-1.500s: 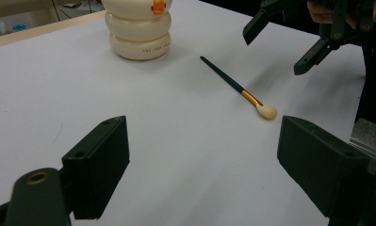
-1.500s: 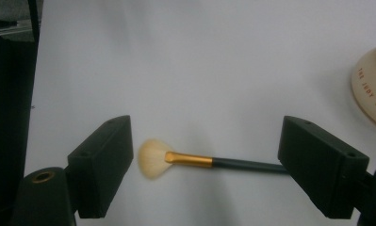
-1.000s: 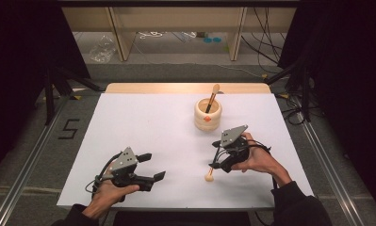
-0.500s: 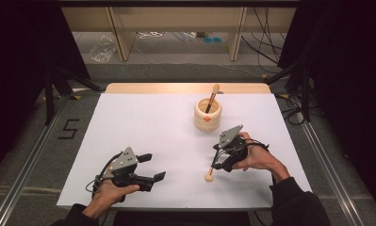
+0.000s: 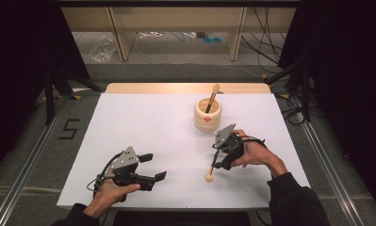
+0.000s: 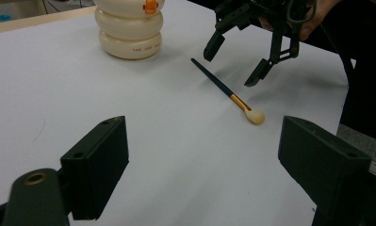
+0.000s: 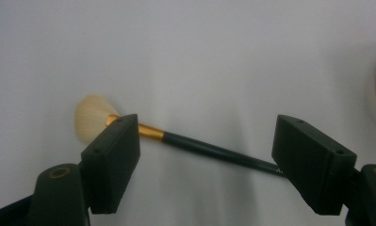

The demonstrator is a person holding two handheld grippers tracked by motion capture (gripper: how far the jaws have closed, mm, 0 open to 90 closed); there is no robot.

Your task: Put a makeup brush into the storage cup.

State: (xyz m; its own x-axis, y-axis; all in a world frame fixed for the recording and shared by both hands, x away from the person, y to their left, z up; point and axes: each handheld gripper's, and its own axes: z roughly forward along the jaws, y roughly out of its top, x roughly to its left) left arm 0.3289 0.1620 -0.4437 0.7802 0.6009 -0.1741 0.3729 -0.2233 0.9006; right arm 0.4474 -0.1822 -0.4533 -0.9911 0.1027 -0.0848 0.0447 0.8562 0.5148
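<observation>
A thin dark-handled brush [image 5: 210,173] with a gold ferrule and pale bristles lies flat on the white table [image 5: 143,122]. My right gripper [image 5: 219,162] hovers just over it, open, one jaw on each side of the handle [image 7: 200,146] and neither pad touching it. From the left gripper view the brush [image 6: 223,88] lies under the right gripper [image 6: 235,63]. A cream ribbed holder [image 5: 208,115] stands behind, with a second brush [image 5: 213,96] upright in it. My left gripper [image 5: 155,165] rests near the front left, open and with nothing between its jaws.
The holder [image 6: 129,33] carries an orange mark on its front. The table's front edge runs just below both hands. A wooden strip [image 5: 176,88] borders the far edge. Dark stands and cables flank the table.
The right gripper has shifted slightly down and left over the lying brush. The left gripper has stayed where it was.
</observation>
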